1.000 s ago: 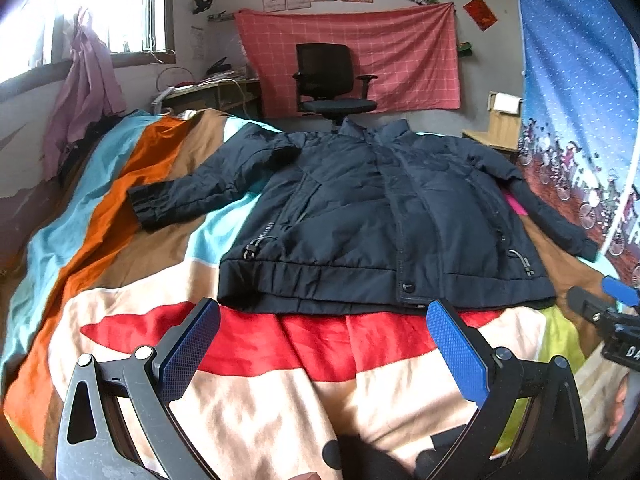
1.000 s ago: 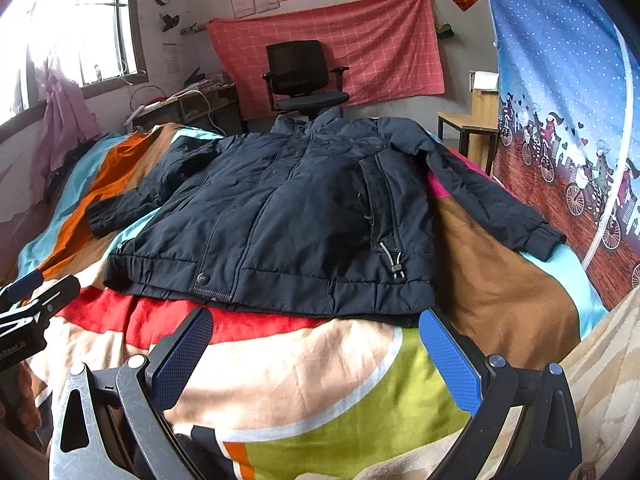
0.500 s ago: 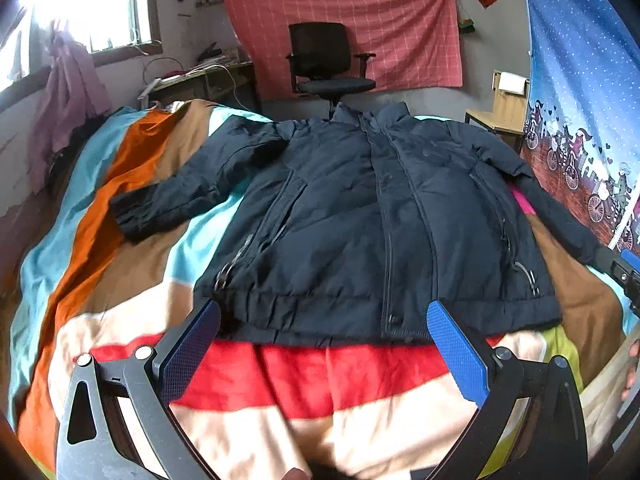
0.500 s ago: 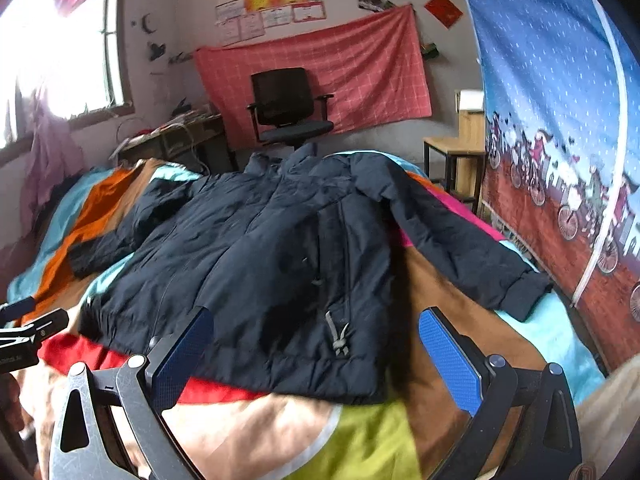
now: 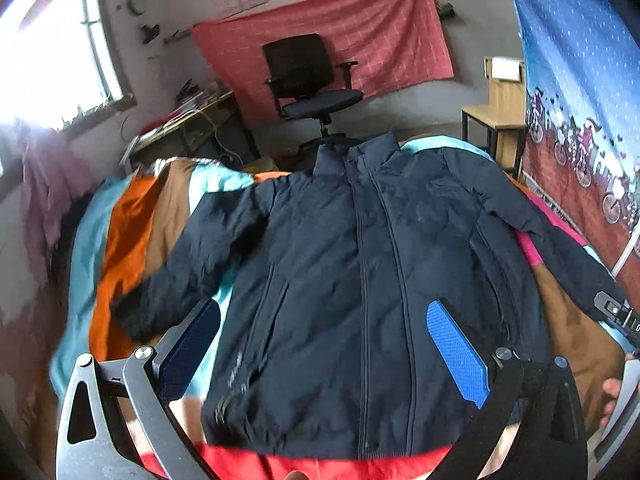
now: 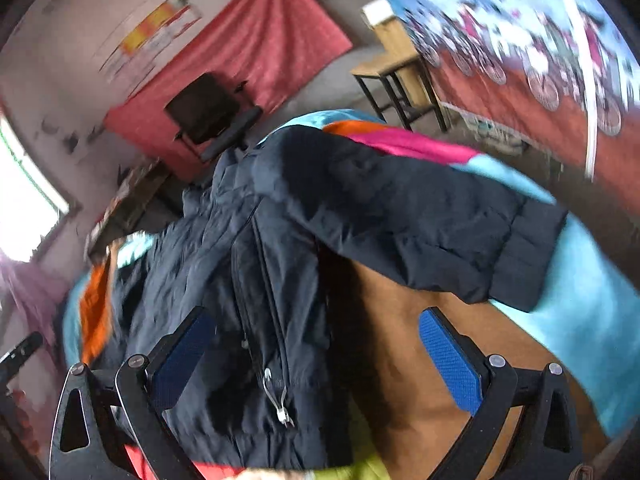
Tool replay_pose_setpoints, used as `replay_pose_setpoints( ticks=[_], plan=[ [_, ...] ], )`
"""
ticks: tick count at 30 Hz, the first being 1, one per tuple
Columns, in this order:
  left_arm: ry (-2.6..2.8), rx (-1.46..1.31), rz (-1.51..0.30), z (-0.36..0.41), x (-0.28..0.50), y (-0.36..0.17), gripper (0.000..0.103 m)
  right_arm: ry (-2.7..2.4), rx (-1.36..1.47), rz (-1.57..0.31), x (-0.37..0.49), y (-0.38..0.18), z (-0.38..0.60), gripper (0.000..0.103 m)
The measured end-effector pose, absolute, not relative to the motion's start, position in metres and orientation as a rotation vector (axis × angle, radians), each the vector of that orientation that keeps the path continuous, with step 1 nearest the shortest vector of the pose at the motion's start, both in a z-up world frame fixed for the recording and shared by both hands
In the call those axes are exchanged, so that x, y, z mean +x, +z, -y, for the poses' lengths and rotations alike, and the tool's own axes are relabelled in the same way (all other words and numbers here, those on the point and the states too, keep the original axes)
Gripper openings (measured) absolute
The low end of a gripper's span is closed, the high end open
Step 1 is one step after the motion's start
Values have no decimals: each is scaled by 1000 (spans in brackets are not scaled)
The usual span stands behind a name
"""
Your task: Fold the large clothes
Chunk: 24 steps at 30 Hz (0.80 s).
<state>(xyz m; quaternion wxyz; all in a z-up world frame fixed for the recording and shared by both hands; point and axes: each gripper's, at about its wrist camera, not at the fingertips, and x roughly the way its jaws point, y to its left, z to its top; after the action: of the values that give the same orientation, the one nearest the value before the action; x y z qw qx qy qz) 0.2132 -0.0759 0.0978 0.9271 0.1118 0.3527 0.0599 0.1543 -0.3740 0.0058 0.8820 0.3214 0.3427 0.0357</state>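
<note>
Whereas a second ago both cameras sat low at the foot of the bed with the jacket's hem beyond the fingertips, both grippers have since advanced and risen over the garment, so that the jacket (image 5: 352, 280) fills the middle of each view. It is a dark navy padded jacket, lying front up and closed down its centre on the multicoloured striped bedspread (image 5: 124, 248), collar toward the black office chair (image 5: 312, 80), both sleeves spread outward. Seen from the left wrist, the left gripper (image 5: 320, 356) stands with its blue-padded fingers wide apart and nothing between them, framing the jacket's lower front; the whole garment is visible, and the right gripper (image 5: 616, 316) shows at the right edge near the far sleeve's cuff. From the right wrist, tilted and motion-blurred, the right gripper (image 6: 316, 364) is likewise spread and empty, one finger over the jacket's side, the other over brown bedspread. Only this view shows the right sleeve (image 6: 420, 232) and its cuff close up, and the white drawcord toggle (image 6: 276, 396) at the hem.
</note>
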Motion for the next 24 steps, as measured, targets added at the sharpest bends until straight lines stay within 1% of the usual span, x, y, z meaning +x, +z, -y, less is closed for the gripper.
replay_pose_setpoints(
  ticks=[4, 8, 11, 14, 18, 20, 24],
  plan=[
    [99, 255, -740, 90, 252, 101, 101, 106, 784, -679, 172, -7, 379, 103],
    [51, 216, -762, 98, 302, 86, 101, 83, 955, -627, 186, -19, 388, 103],
    [6, 181, -742, 100, 337, 72, 101, 58, 1083, -564, 194, -29, 400, 103],
    [-27, 138, -732, 99, 381, 52, 101, -10, 1165, -525, 202, -42, 412, 103],
    [-76, 40, -827, 98, 438, 19, 101, -151, 1303, -462, 198, -62, 427, 103],
    [-105, 5, -846, 104, 457, 7, 101, -204, 1361, -432, 195, -67, 430, 103],
    [-131, 8, -847, 126, 500, -16, 101, -252, 1420, -460, 194, -67, 427, 103]
  ],
)
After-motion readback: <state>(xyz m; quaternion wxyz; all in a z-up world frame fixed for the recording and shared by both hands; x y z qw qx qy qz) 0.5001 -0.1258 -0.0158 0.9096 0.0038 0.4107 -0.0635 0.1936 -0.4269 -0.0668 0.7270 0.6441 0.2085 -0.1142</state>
